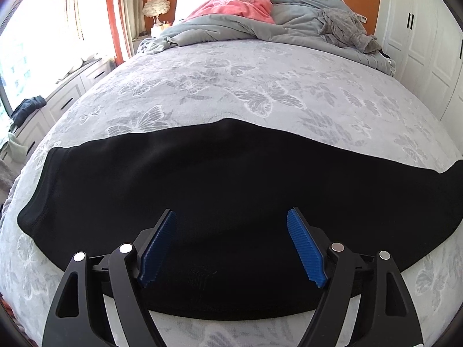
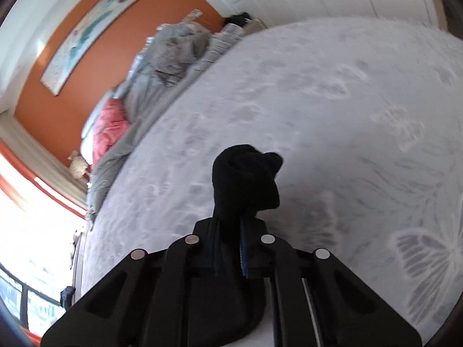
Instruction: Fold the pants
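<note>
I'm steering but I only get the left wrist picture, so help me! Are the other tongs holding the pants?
Observer: Yes. The right tongs are shut on a bunch of the black pants.
Child: Is that bit lying flat on the bed?
Observer: No, the bunch sticks up past the tips, above the bed.
Child: Anything on the wall?
Observer: A long framed picture hangs on the orange wall.
</note>
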{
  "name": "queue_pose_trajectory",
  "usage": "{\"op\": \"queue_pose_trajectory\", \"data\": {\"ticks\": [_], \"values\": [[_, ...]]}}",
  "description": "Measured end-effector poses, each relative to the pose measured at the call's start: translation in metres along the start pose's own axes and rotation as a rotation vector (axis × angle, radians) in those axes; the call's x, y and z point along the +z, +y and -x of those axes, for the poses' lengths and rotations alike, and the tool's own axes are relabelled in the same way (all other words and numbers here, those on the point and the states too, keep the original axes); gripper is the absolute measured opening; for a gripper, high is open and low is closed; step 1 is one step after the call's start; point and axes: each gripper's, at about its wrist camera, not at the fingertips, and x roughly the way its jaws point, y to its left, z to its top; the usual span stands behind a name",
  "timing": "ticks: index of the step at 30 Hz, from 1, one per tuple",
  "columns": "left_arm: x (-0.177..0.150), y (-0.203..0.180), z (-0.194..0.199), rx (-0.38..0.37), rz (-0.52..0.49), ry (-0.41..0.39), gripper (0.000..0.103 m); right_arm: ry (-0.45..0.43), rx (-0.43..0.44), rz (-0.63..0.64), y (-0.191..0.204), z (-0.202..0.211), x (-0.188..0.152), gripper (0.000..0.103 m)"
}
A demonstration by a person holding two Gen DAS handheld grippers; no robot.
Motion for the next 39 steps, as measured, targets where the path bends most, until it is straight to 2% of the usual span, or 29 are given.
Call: {"op": "queue_pose_trajectory", "data": {"ticks": [2,5,7,10,13,16,17,19,21,22,23,26,29,31,34,35,36,37,38,39], "values": [[0.005,0.010,0.007,-0.011,0.031,-0.015,0.076,-0.005,0.112,0.123,0.065,0.016,-0.013,0.009],[0.013,0.029,0.019,-0.019,0.077,-0.026,0.076,0.059,0.252,0.294,0.157,0.021,-0.054,0.009],[0.018,0.044,0.027,-0.013,0.111,-0.031,0.076,0.128,0.307,0.434,0.216,0.015,-0.095,0.009],[0.025,0.065,0.034,-0.004,0.142,-0.018,0.078,0.241,0.336,0.618,0.279,-0.008,-0.170,0.009],[0.027,0.083,0.040,0.052,0.192,-0.039,0.078,0.372,0.307,0.725,0.304,-0.047,-0.240,0.010],[0.028,0.094,0.041,0.050,0.192,-0.027,0.078,0.527,0.256,0.803,0.299,-0.089,-0.297,0.018],[0.027,0.096,0.041,0.047,0.199,-0.025,0.078,0.553,0.233,0.814,0.294,-0.095,-0.307,0.021],[0.027,0.103,0.040,0.036,0.223,-0.018,0.078,0.514,0.241,0.814,0.289,-0.081,-0.303,0.028],[0.026,0.107,0.037,0.018,0.234,-0.008,0.078,0.447,0.243,0.769,0.278,-0.057,-0.272,0.052],[0.026,0.106,0.036,0.014,0.235,-0.003,0.078,0.395,0.242,0.731,0.270,-0.040,-0.251,0.055],[0.026,0.105,0.035,0.011,0.236,0.000,0.078,0.357,0.220,0.704,0.264,-0.025,-0.229,0.059],[0.026,0.097,0.035,-0.022,0.231,0.000,0.078,0.296,0.047,0.624,0.209,-0.008,-0.181,0.065],[0.023,0.086,0.035,-0.068,0.215,0.015,0.078,0.326,-0.090,0.455,0.145,-0.012,-0.159,0.067],[0.020,0.077,0.033,-0.107,0.194,0.034,0.078,0.391,-0.077,0.361,0.119,-0.024,-0.159,0.067],[0.017,0.069,0.029,-0.140,0.179,0.055,0.079,0.475,-0.094,0.320,0.104,-0.054,-0.174,0.069],[0.016,0.069,0.028,-0.135,0.180,0.057,0.079,0.496,-0.067,0.293,0.100,-0.061,-0.177,0.064],[0.016,0.071,0.028,-0.130,0.186,0.054,0.079,0.490,-0.037,0.261,0.098,-0.064,-0.181,0.041],[0.017,0.074,0.028,-0.122,0.195,0.051,0.079,0.499,-0.014,0.257,0.102,-0.065,-0.181,0.029],[0.018,0.079,0.028,-0.112,0.213,0.050,0.079,0.485,-0.010,0.263,0.107,-0.061,-0.177,0.023],[0.018,0.085,0.028,-0.107,0.238,0.047,0.079,0.453,-0.003,0.285,0.116,-0.053,-0.170,0.021]]}}
